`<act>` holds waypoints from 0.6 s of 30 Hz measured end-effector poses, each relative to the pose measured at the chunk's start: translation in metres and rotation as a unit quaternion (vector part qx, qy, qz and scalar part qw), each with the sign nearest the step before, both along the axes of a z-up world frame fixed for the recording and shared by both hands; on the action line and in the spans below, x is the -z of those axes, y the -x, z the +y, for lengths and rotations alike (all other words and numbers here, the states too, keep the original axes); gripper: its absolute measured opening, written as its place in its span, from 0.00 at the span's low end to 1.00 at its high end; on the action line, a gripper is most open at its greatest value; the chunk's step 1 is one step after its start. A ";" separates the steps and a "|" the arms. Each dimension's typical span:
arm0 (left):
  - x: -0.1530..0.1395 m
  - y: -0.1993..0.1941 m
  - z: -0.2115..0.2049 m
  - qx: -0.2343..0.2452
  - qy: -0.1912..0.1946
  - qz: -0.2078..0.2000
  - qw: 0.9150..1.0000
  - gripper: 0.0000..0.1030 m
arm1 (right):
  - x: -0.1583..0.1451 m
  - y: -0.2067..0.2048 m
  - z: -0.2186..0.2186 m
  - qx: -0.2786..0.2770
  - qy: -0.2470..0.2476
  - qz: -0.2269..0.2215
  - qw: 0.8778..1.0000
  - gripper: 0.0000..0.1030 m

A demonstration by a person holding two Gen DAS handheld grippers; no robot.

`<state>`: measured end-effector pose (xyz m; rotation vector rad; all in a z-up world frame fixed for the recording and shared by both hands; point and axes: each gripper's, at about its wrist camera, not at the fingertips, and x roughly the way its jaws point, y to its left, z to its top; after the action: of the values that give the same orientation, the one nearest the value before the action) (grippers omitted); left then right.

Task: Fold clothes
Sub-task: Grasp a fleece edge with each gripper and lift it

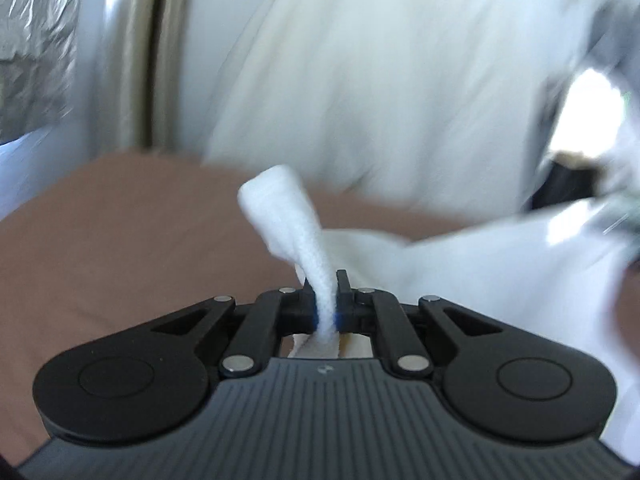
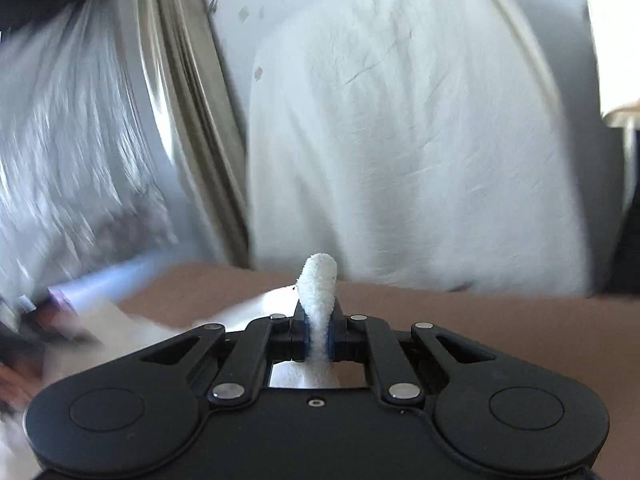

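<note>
Far off, blurred pale bedding (image 2: 400, 140) over brown bedsheet (image 1: 120, 240). Fluffy white fabric garment (image 1: 480, 264) mostly smeared; spread visible only leftward. Left gripper (image 1: 326, 280) pinching one fold, right gripper (image 2: 319, 312) another.

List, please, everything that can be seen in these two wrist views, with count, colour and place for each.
White fuzzy terry-cloth garment: one, white; bunched on the brown surface, a fold pinched in each gripper.
Brown flat fabric-covered surface: one, brown; beneath the garment, across the lower half of both views.
Large white creased cloth mass: one, white; behind the brown surface.
Beige curtain-like folds: one group, beige; left of the white cloth mass.
Left gripper: one, black; shut on a garment fold.
Right gripper: one, black; shut on another fold.
</note>
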<state>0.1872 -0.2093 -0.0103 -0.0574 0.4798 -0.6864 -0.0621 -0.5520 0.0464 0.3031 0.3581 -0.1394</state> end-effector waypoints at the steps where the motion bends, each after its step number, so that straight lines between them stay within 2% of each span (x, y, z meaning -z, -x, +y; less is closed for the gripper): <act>1: -0.007 0.006 0.003 -0.006 0.005 -0.018 1.000 0.06 | 0.000 0.004 0.000 0.006 0.014 0.011 1.000 0.10; 5: -0.021 -0.015 0.000 -0.080 -0.025 -0.046 0.995 0.06 | -0.010 -0.005 -0.009 0.033 0.043 0.026 0.998 0.10; 7: -0.027 -0.027 -0.002 -0.107 -0.040 -0.073 0.991 0.06 | -0.025 -0.018 -0.006 0.043 0.058 0.004 0.997 0.09; 8: -0.028 -0.032 -0.002 -0.114 -0.042 -0.084 0.989 0.06 | -0.032 -0.023 -0.006 0.047 0.051 -0.014 0.998 0.09; 10: -0.021 -0.043 -0.004 -0.133 -0.058 -0.090 0.985 0.06 | -0.041 -0.038 -0.013 0.065 0.051 -0.028 0.996 0.09; 12: -0.004 -0.059 -0.016 -0.142 -0.094 -0.079 0.982 0.07 | -0.036 -0.056 -0.025 0.081 0.059 -0.010 0.995 0.09; 16: 0.040 -0.084 -0.035 -0.140 -0.176 -0.036 0.974 0.10 | -0.010 -0.102 -0.031 0.112 0.083 0.059 0.988 0.08; 18: 0.051 -0.084 -0.043 -0.152 -0.211 -0.055 0.964 0.11 | 0.004 -0.116 -0.027 0.118 0.111 0.096 0.982 0.08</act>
<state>0.2711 -0.2518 -0.0616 0.3024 0.4882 -0.2746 0.0543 -0.5791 0.0423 0.1103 0.4931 -0.4414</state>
